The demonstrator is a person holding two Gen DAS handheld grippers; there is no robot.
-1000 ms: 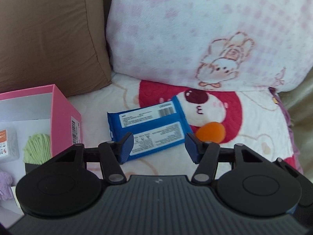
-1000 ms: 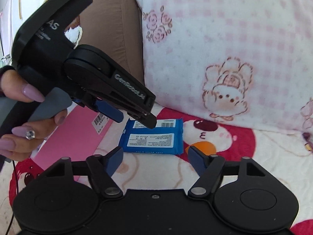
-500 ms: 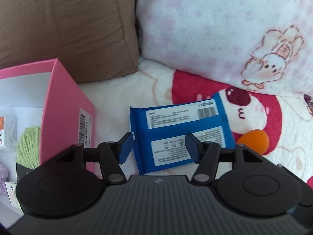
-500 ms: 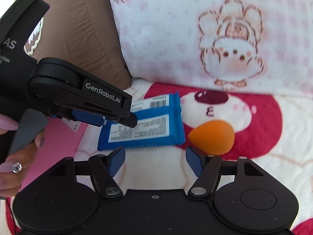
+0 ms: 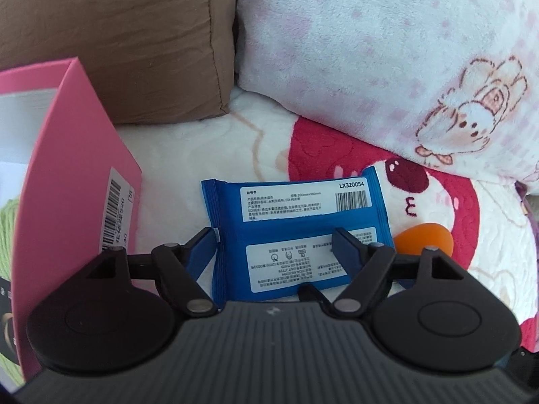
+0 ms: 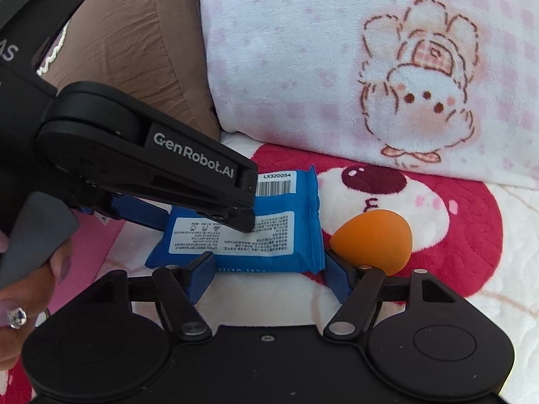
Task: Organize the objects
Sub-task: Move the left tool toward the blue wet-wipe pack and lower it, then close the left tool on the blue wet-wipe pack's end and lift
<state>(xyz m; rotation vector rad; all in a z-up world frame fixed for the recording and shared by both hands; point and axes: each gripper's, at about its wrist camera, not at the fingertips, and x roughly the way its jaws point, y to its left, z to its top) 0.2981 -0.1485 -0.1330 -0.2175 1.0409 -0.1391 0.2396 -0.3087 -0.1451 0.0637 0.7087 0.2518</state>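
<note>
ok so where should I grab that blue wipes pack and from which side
Take the wipes pack across its short width, one finger on each long edge, coming down from above. It lies flat on the soft blanket, so a side approach would probably just push it. The left hand-held gripper already straddles its near end, jaws opening and not yet pressing. Stay clear of the orange sponge at the pack's right corner.

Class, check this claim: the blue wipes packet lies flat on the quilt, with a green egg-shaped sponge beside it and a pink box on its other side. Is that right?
Not quite: the egg-shaped sponge is orange, not green, as the right wrist view shows. The blue wipes packet does lie flat on the quilt, with the pink box on its other side.
</note>
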